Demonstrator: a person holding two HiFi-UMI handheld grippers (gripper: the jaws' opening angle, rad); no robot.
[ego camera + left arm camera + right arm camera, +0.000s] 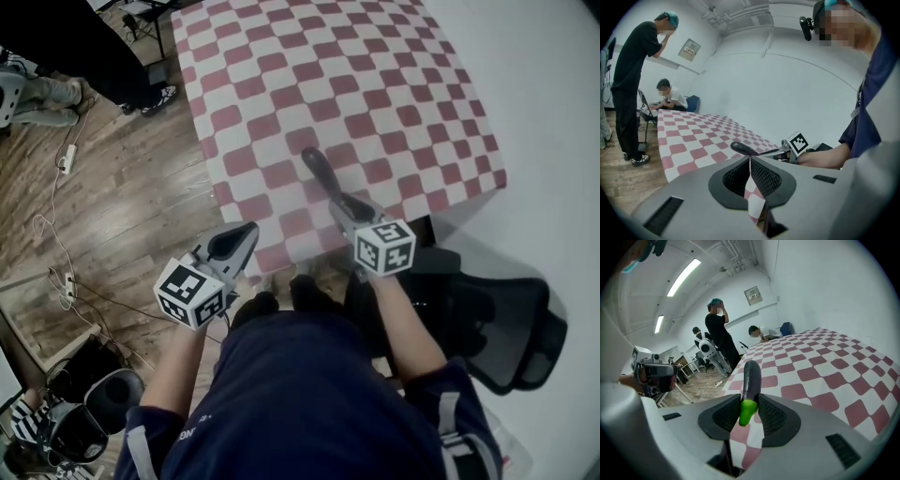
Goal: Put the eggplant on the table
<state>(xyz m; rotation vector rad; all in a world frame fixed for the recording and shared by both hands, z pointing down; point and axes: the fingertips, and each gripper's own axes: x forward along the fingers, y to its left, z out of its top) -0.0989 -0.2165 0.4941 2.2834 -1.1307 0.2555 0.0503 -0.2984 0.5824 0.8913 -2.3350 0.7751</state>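
Item count: one eggplant. Two grippers: left gripper, right gripper. One checkered table, upper centre of the head view. One black office chair, lower right. One standing person and one seated person, left of the left gripper view.

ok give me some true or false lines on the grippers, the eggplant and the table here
1. The dark purple eggplant with a green stem sits between the jaws of the right gripper. True.
2. The eggplant lies flat on the table, free of both grippers. False: the right gripper grips it by its stem end and holds it out over the red and white checked tablecloth.
3. The left gripper holds a second vegetable. False: its jaws are together with nothing between them.
4. A black office chair stands by the table on the person's right. True.
5. The tablecloth is plain blue. False: it is checked red and white.
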